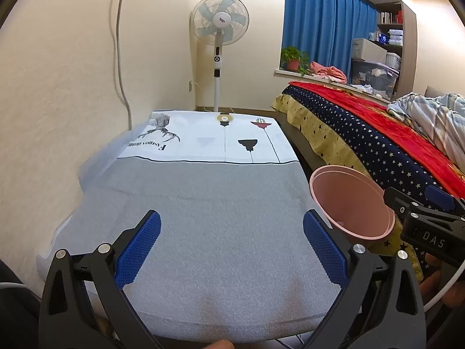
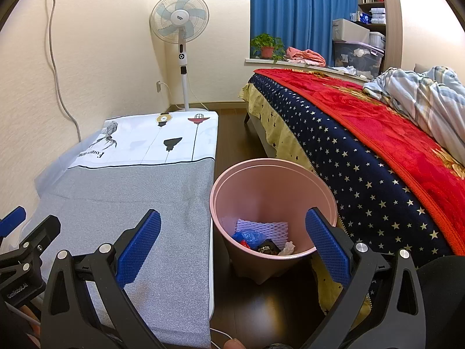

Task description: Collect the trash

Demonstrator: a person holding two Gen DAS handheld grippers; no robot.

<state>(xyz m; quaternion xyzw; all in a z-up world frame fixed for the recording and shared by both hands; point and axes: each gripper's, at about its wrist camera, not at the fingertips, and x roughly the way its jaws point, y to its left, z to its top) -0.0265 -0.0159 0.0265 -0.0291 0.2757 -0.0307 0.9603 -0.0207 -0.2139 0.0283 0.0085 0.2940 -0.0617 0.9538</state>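
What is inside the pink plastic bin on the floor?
The pink plastic bin holds white foam netting, a blue plastic bag, a dark wrapper and crumpled white paper; anything beneath stays hidden.

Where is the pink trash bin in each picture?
Left wrist view: the pink bin is at the right edge, beside the grey cloth table, partly hidden by the right gripper.
Right wrist view: the bin is in the lower middle, on the floor between table and bed.
Shared landmark: the standing fan at the far wall.

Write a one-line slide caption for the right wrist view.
Open right gripper poised over a round pink plastic bin holding white foam netting and blue plastic wrap.
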